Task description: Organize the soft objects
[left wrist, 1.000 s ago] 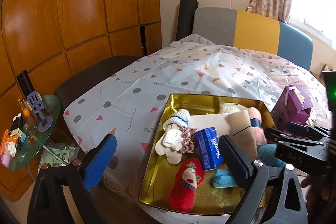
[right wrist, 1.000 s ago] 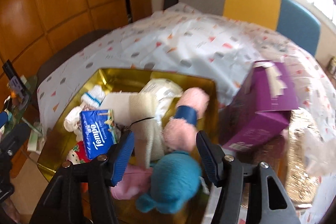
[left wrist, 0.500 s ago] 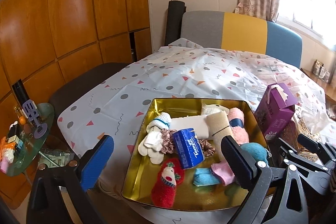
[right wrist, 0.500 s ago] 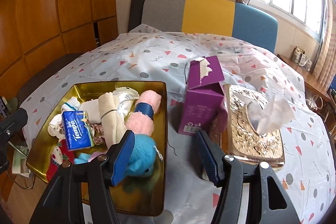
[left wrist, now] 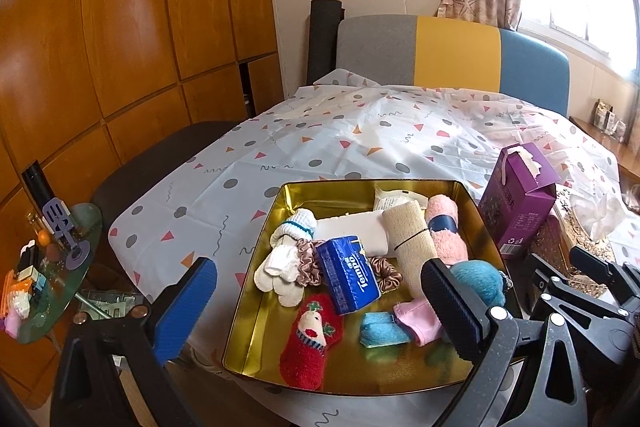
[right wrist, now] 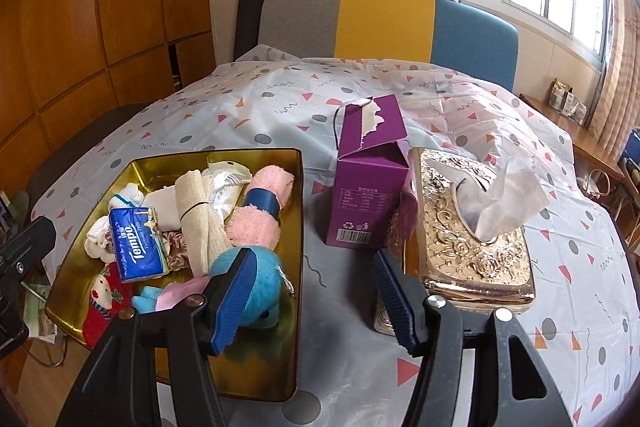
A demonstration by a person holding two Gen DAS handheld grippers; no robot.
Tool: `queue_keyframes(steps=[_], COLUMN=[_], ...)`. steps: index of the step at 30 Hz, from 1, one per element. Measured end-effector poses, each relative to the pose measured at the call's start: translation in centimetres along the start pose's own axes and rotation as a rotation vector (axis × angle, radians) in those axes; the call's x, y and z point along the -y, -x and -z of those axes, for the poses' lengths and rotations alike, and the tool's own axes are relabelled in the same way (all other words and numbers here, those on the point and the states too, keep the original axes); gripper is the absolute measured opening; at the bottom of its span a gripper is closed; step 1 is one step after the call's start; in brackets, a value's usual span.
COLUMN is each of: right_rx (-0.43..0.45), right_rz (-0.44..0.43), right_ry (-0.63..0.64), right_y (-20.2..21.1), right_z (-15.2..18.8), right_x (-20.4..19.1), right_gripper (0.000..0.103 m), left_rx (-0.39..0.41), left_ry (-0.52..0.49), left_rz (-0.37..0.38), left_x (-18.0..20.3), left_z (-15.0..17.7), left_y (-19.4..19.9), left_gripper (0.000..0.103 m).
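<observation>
Shallow gold metal tray [right wrist: 298, 227] at the near-left edge of the patterned tablecloth [left wrist: 360, 131], holding: blue Tempo tissue packet [left wrist: 348, 275] at centre; red fleecy sock with a face [left wrist: 310, 339]; rolled pink towel with a navy band [right wrist: 260, 211]; beige bandage roll [left wrist: 412, 239]; teal plush ball [right wrist: 260, 283] (at the tray's near-right corner). Purple carton [right wrist: 368, 179] just right of the tray, touching an ornate gold tissue box [right wrist: 472, 223]. Left gripper [left wrist: 320, 307]: jaws wide apart, empty, above the tray. Right gripper [right wrist: 312, 299]: jaws parted, nothing held.
</observation>
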State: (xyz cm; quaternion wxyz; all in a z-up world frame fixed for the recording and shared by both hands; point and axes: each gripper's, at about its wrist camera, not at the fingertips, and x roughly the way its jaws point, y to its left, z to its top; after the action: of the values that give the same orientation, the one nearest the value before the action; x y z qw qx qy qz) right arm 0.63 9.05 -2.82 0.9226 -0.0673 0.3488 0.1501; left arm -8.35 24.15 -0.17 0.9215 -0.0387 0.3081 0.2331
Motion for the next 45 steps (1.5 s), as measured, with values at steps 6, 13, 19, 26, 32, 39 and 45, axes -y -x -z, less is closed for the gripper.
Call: queue_keyframes(steps=[6,13,19,26,32,39,45], right_rx=[0.001,0.003,0.001,-0.001,-0.003,-0.005,-0.01], right_rz=[0.007,0.007,0.006,0.004,0.003,0.001,0.001], right_ry=[-0.006,-0.005,-0.008,-0.006,-0.004,-0.002,-0.002], right_y=[0.03,-0.02,-0.01,-0.03,-0.07,-0.15,-0.27], right_z=[0.01,-0.05,-0.04,-0.06,-0.04,-0.07,-0.05], right_x=[0.25,0.13,0.12,0.05,0.05,-0.05,-0.02], right_gripper=[0.062,0.062,0.062,0.062,0.062,0.062,0.062], left_rx=[-0.007,-0.016,-0.019,-0.02,-0.023,-0.027,-0.026], left_ry=[0.014,0.023,0.025,0.031,0.035,0.031,0.029], left_rz=[-0.002,-0.003,-0.013,-0.017,-0.022,-0.02,-0.024], left_x=[-0.34,-0.55,-0.57,-0.77,-0.91,-0.9,-0.9], left_z=[-0.03,0.03,0.04,0.04,-0.01,-0.02,0.0], left_y=[-0.19,-0.4,-0.49,-0.56,-0.7,-0.73,-0.79], left_gripper=[0.103,0.103,0.103,0.103,0.103,0.103,0.103])
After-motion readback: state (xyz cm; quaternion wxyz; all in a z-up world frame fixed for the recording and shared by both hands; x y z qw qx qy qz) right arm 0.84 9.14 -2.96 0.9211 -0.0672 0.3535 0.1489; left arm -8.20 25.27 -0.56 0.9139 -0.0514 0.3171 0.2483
